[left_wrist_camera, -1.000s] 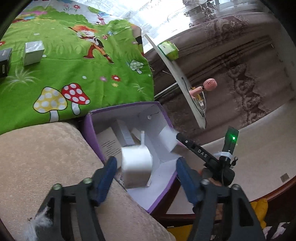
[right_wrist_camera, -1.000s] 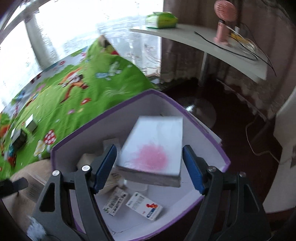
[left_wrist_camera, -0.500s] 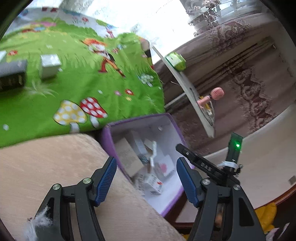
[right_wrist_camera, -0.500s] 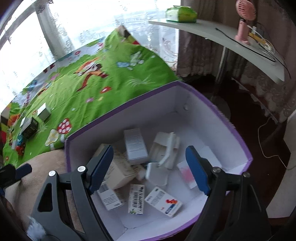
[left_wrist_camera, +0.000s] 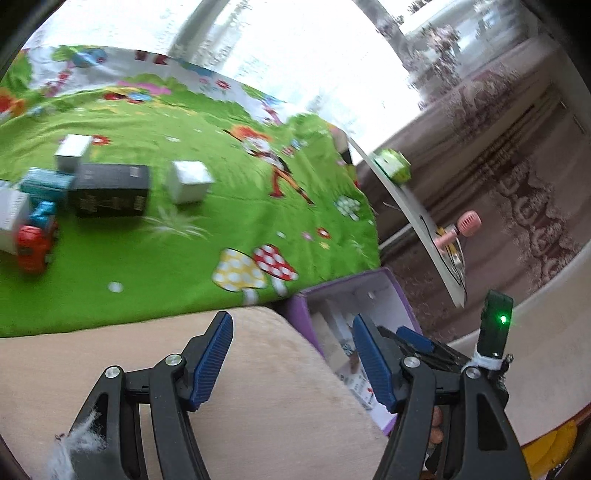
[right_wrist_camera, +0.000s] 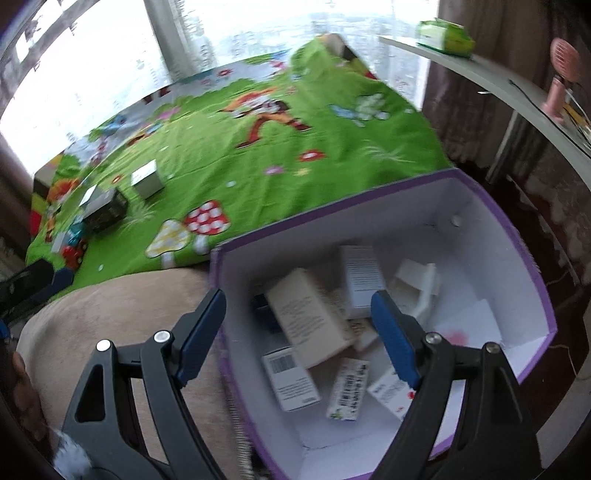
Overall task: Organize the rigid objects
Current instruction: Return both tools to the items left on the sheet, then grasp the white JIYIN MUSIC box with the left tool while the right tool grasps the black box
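A purple box [right_wrist_camera: 532, 258] with a white inside holds several small cartons, among them a beige carton [right_wrist_camera: 306, 314]; it also shows in the left wrist view [left_wrist_camera: 402, 299]. My right gripper [right_wrist_camera: 299, 328] is open and empty above the box's near left edge. My left gripper [left_wrist_camera: 291, 354] is open and empty over a beige cushion [left_wrist_camera: 240, 387]. On the green play mat [left_wrist_camera: 207, 236] lie a silver box [left_wrist_camera: 188, 181], a black box [left_wrist_camera: 110, 190], another silver box [left_wrist_camera: 74, 151], a teal item [left_wrist_camera: 46, 182] and a red toy [left_wrist_camera: 33, 243].
A white shelf [right_wrist_camera: 517, 81] at the right carries a green pack [right_wrist_camera: 445, 35] and a pink fan [right_wrist_camera: 561, 74]. A bright window lies beyond the mat. The beige cushion [right_wrist_camera: 122, 306] borders the box's left side.
Both grippers let go of their white boxes into the purple box and drew back. Both views have swung left toward the mat; more of its loose boxes show.
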`<state>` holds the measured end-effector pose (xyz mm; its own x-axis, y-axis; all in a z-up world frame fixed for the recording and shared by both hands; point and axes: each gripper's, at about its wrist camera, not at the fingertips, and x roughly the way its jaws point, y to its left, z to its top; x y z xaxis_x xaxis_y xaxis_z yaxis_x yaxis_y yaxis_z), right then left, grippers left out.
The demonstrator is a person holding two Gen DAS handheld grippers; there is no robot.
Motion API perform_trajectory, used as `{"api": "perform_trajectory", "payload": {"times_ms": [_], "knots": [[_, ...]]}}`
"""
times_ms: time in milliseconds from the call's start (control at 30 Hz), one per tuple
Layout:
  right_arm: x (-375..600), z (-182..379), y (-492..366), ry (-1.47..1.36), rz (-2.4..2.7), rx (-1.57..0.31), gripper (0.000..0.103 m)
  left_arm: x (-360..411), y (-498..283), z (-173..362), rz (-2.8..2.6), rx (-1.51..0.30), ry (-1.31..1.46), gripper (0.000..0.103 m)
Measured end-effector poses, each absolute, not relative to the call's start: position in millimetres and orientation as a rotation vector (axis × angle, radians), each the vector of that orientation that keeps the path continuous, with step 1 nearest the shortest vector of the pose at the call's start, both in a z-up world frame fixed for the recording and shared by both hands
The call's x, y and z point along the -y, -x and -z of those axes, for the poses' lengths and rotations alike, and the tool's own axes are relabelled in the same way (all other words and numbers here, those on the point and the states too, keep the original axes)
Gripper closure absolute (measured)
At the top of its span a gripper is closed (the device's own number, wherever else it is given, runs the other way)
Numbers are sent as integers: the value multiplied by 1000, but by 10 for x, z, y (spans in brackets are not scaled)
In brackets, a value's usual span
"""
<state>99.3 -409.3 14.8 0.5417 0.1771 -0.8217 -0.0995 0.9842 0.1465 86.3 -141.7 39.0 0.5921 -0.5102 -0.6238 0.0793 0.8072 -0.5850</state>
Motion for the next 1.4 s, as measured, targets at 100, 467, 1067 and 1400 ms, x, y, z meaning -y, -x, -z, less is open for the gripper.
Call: {"api": "perform_trajectory", "payload": {"times_ms": [100, 467, 1067, 1400], "knots": [[3898, -142, -993, -64, -205, -988, 20, 1187, -811, -371, 307, -866, 553, 35], [3240, -137, -1003, 15, -320, -986, 20, 334, -599, -286, 83, -848, 543, 35], [2551, -168, -1240, 154, -383, -938, 19, -266, -1145, -157, -99, -915, 347, 35], [2059, -247, -1488, 155, -452, -892, 10, -311, -1370, 21, -136, -976, 309, 47]]}}
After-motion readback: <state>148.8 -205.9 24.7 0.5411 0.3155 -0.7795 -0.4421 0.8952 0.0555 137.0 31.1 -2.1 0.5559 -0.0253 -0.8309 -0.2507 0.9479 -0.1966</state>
